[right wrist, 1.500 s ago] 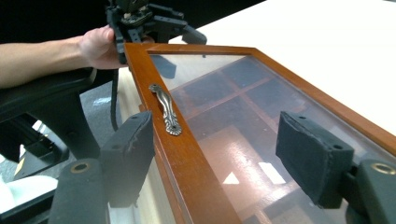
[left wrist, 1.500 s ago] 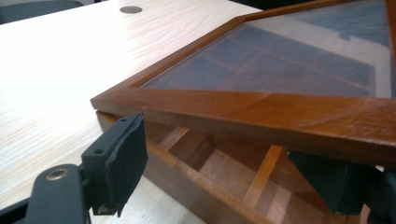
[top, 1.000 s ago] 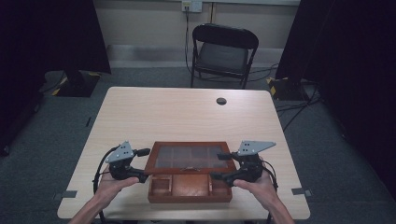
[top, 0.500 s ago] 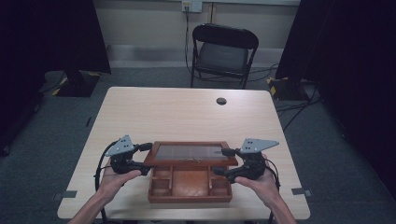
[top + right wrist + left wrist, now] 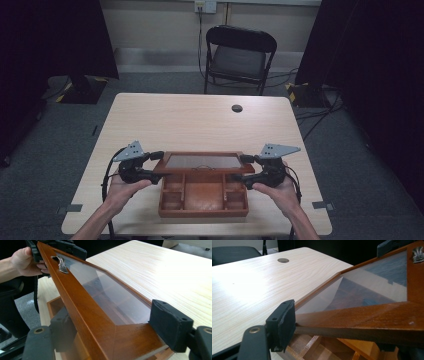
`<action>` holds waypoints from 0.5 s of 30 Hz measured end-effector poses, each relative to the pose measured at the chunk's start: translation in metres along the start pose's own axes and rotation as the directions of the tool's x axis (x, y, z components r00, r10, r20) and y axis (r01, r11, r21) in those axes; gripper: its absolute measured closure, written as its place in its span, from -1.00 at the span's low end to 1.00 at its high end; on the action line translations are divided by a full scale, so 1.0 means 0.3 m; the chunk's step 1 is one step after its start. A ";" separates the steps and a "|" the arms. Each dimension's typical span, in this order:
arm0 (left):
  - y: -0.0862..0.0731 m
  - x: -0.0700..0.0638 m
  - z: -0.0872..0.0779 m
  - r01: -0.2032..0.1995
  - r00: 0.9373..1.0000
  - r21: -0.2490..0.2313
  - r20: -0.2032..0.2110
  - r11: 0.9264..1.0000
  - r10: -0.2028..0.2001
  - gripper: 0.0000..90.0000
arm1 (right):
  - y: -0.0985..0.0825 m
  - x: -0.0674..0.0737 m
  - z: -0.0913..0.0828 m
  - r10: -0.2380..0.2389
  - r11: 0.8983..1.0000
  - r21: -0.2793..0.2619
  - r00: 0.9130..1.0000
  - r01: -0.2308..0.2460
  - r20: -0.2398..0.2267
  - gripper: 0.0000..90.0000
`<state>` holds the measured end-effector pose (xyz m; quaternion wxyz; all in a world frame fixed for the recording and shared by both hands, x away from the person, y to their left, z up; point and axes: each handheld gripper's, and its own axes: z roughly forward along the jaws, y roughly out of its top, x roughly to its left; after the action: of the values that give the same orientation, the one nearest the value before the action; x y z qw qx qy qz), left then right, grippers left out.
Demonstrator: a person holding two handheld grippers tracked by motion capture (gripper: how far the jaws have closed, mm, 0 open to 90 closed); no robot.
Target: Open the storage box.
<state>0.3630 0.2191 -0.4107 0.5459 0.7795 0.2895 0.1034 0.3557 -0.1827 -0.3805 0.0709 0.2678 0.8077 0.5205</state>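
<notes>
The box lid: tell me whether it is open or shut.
Open. The glass-paned lid is raised off the wooden box, baring its compartments, with the left gripper and right gripper at its ends.

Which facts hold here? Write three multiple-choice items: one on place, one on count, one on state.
1. The dark disc lies: A near the table's far edge; B inside the box; C on a chair.
2. Chairs behind the table: A none; B one; C three.
3. The glass lid is: A shut flat; B tilted up over the wooden box; C lying apart on the table.
Key: A, the disc sits beyond the box; B, one black chair stands there; B, compartments show beneath the lid.
</notes>
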 end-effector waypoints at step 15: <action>0.032 0.016 0.007 0.013 1.000 -0.022 0.016 1.000 -0.013 -0.21 | 0.013 -0.054 -0.016 0.038 0.999 -0.028 0.999 -0.038 0.034 -0.33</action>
<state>0.3710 0.2178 -0.4036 0.5572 0.7724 0.2890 0.0967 0.3689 -0.1935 -0.3776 0.0786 0.2911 0.7940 0.5278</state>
